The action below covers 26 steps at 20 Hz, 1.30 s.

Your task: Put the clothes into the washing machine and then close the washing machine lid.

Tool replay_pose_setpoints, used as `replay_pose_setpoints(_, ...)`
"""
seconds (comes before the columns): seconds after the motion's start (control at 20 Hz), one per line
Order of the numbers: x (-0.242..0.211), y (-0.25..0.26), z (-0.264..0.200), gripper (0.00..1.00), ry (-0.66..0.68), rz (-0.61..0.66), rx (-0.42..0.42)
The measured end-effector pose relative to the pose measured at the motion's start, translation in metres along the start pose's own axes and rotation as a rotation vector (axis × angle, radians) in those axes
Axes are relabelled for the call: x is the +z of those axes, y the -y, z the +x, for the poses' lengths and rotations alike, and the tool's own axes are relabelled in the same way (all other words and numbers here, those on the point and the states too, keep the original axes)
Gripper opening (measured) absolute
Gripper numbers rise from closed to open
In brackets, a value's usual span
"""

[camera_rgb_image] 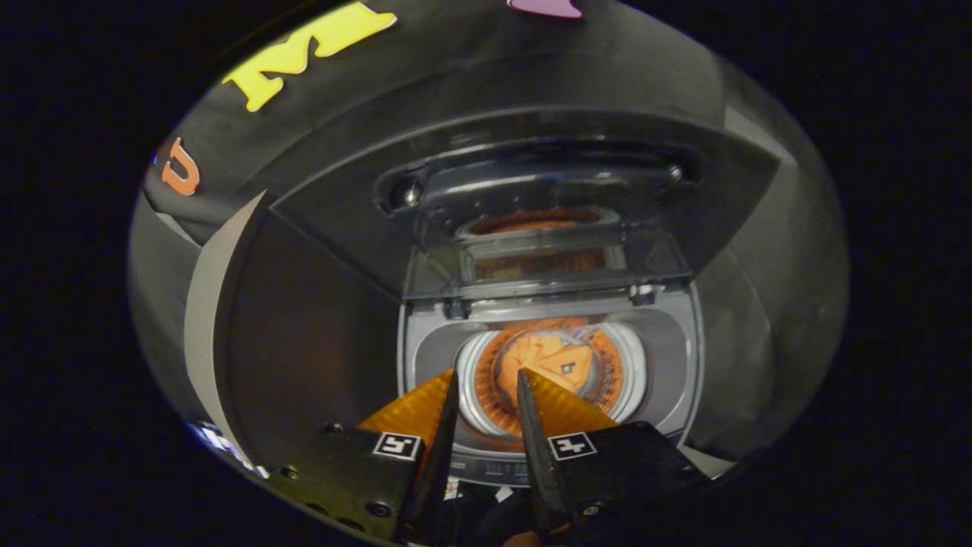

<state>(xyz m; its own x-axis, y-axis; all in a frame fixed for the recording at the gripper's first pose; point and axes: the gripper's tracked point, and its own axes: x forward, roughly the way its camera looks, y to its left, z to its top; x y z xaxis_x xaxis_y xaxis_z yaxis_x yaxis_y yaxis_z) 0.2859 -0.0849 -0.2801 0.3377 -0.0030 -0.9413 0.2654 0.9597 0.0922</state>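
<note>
My gripper [487, 380] points forward and down, its two orange ribbed wedge-shaped fingers [414, 410] standing a narrow gap apart, their tips near each other but not touching. Nothing sits between them and neither finger presses on anything. Each finger is mounted on a black block bearing a small square black-and-white marker [398, 445], left and right alike.

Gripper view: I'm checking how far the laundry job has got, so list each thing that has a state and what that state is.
Washing machine lid: open, folded up behind the drum.
Drum: open at the top, orange clothes lying inside.
Gripper: open, nothing between its fingers, held above the front of the washing machine.
</note>
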Motion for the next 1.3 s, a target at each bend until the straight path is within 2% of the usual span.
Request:
replay_pose_setpoints(0.15, 0.006, 0.002, -0.012, 0.81, 0.047, -0.061, -0.025)
replay_pose_setpoints(0.5, 0.062, -0.016, -0.058, 0.82, 0.245, -0.12, 0.015)
replay_pose_setpoints(0.6, 0.086, -0.018, -0.069, 0.82, 0.336, -0.119, -0.007)
replay_pose_setpoints(0.8, 0.122, -0.027, -0.085, 0.82, 0.458, -0.2, -0.038)
replay_pose_setpoints(0.95, 0.147, -0.033, -0.077, 0.82, 0.482, -0.221, -0.027)
replay_pose_setpoints(1.15, 0.181, -0.027, -0.057, 0.82, 0.522, -0.245, -0.088)
replay_pose_setpoints(1.3, 0.188, -0.02, -0.037, 0.82, 0.486, -0.22, -0.084)
